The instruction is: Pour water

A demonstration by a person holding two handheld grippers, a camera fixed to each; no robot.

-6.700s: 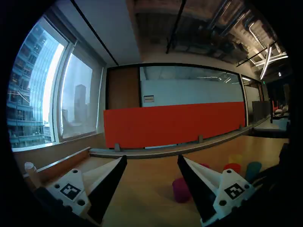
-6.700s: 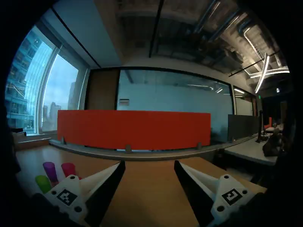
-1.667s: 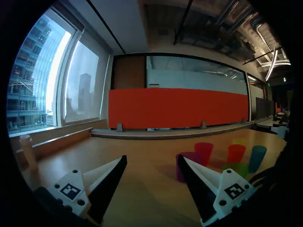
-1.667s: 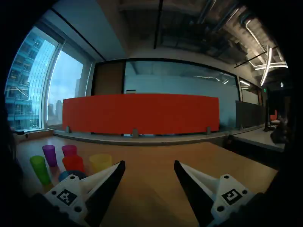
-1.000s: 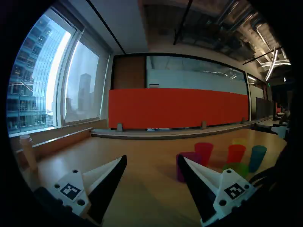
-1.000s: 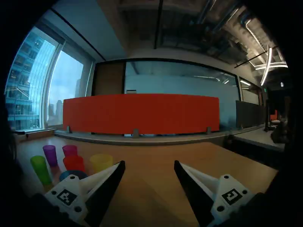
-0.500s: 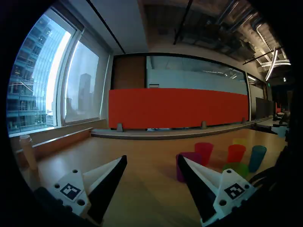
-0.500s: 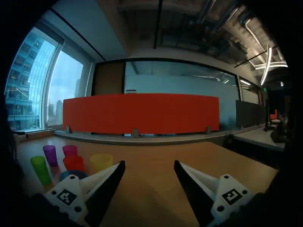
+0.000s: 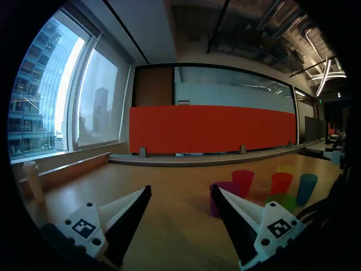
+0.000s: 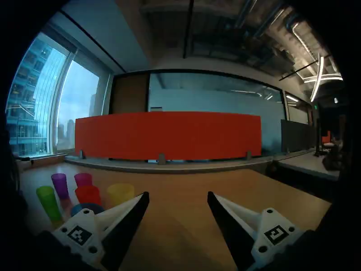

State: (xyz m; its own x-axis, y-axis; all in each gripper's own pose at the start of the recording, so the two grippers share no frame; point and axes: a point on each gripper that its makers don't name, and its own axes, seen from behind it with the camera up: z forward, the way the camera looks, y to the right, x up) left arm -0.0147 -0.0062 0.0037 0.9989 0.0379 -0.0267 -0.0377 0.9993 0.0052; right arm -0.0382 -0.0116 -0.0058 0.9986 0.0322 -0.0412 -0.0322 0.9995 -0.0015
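Note:
Several plastic cups stand grouped on a wooden table (image 9: 180,189). In the left gripper view they sit right of centre: a purple cup (image 9: 219,198) just behind the right finger, a pink cup (image 9: 242,181), an orange cup (image 9: 280,183), a teal cup (image 9: 307,188), a green cup (image 9: 282,200). My left gripper (image 9: 180,189) is open and holds nothing. In the right gripper view the cups sit at the lower left: green cup (image 10: 47,202), purple cup (image 10: 59,185), pink cup (image 10: 83,179), orange cup (image 10: 87,195), yellow cup (image 10: 119,193), teal cup (image 10: 85,208). My right gripper (image 10: 178,195) is open and empty, to the cups' right.
An orange divider panel (image 9: 212,128) runs along the table's far edge. Large windows (image 9: 54,108) line the left wall above a wooden ledge. A slim tan bottle (image 9: 32,180) stands at the far left near that ledge. Another desk (image 10: 307,174) lies to the right.
Since 6.7 s ago both grippers have tilted down, bringing the cups and more of the table into view. Over the last second nothing has visibly moved.

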